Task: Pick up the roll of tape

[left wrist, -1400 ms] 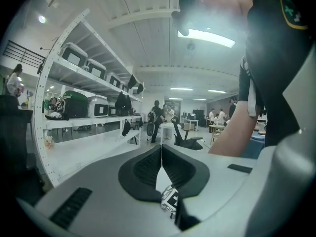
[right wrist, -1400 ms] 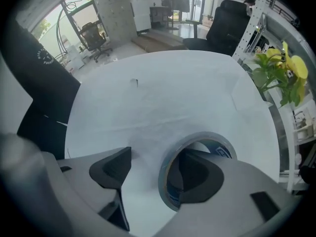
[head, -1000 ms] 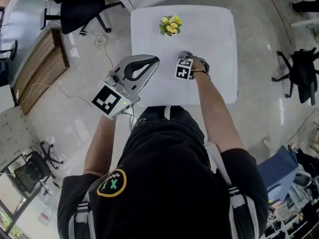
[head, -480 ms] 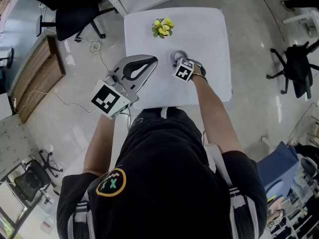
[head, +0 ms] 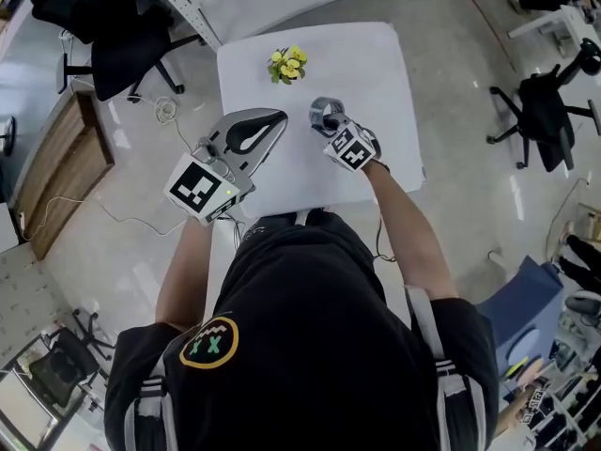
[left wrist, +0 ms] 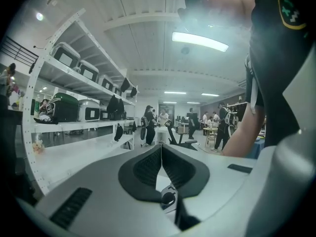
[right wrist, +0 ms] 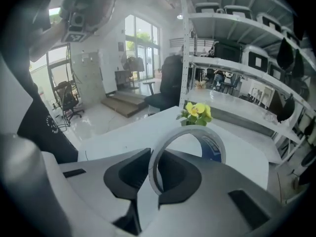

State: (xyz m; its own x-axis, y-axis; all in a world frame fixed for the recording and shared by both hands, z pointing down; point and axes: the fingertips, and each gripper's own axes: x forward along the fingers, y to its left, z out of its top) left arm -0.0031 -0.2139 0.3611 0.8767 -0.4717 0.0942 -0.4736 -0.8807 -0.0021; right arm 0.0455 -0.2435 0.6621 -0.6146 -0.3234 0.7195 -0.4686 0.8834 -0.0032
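The roll of tape (head: 325, 112), a grey ring with blue print inside, hangs above the white table (head: 380, 64). My right gripper (head: 331, 123) is shut on it. In the right gripper view the roll (right wrist: 213, 143) stands upright, its wall pinched between the dark pads of that gripper (right wrist: 157, 174); the jaws have just closed further on it. My left gripper (head: 252, 132) hovers over the table's left edge. Its jaws are shut with nothing between them, as the left gripper view shows (left wrist: 161, 154).
A small bunch of yellow flowers (head: 286, 64) stands at the table's far side, just beyond the roll (right wrist: 197, 112). Office chairs (head: 108, 36) (head: 543, 111) and a wooden platform (head: 56, 163) stand on the floor around. Metal shelving (right wrist: 237, 68) stands behind the table.
My right gripper has risen from the table with the tape roll in it and has rolled at the wrist. The left gripper has stayed where it was.
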